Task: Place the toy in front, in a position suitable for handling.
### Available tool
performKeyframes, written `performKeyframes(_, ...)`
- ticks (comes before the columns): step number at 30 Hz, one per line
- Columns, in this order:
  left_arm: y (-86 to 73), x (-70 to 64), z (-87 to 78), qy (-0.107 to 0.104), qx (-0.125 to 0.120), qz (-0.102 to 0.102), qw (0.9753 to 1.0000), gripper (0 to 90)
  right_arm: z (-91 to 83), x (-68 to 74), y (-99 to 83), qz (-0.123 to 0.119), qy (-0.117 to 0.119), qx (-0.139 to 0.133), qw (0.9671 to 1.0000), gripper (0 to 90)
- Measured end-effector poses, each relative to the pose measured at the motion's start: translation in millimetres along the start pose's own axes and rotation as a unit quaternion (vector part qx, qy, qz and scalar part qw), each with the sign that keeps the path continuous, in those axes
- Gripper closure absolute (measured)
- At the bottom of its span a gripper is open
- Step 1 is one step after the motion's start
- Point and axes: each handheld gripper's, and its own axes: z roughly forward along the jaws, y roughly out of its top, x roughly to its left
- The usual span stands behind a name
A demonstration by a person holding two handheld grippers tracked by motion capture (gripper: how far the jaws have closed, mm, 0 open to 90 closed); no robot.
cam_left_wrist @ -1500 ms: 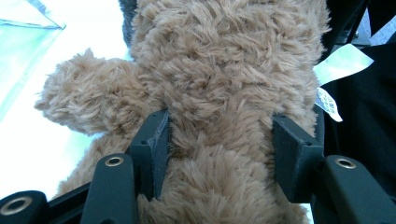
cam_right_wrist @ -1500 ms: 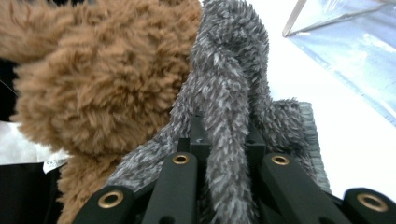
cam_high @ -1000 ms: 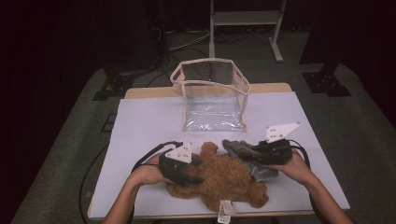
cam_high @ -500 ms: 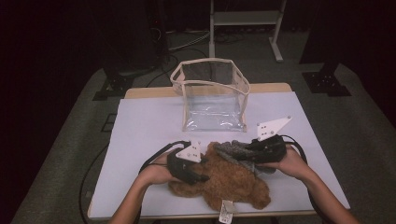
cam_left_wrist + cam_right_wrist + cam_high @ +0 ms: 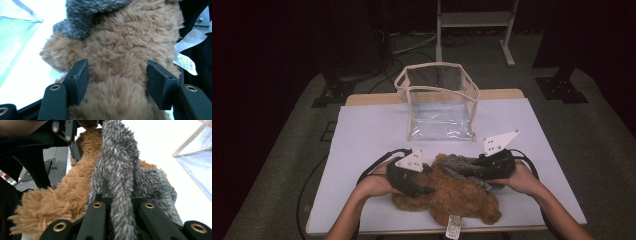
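Note:
A brown plush bear (image 5: 452,197) lies at the table's front middle, with a grey fuzzy piece (image 5: 457,162) over its upper part. My left gripper (image 5: 424,187) is at the bear's left side. In the left gripper view the left gripper (image 5: 118,75) has its jaws wide apart, with brown fur (image 5: 120,45) bulging between them. My right gripper (image 5: 462,170) comes in from the right. Seen close, the right gripper (image 5: 120,195) is shut on a strip of the grey fuzzy piece (image 5: 117,157), with the bear (image 5: 62,202) beside it.
A clear plastic bag (image 5: 439,100) with cream trim stands open-topped at the back middle of the white table (image 5: 367,135). A white label (image 5: 454,227) hangs off the bear at the front edge. Cables trail from both grippers.
Both hands shifted only slightly. The left gripper edged further onto the bear's side, and the right gripper stayed clamped on the grey piece, which moved a little leftward.

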Motion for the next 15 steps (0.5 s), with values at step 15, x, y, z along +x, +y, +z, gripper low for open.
performKeyframes(15, -2.2, 6.1, 14.2, 0.009, 0.003, -0.010, 0.9999, 42.4, 14.6, 22.8, 33.0, -0.053, -0.009, 0.027, 0.9982, 80.3)
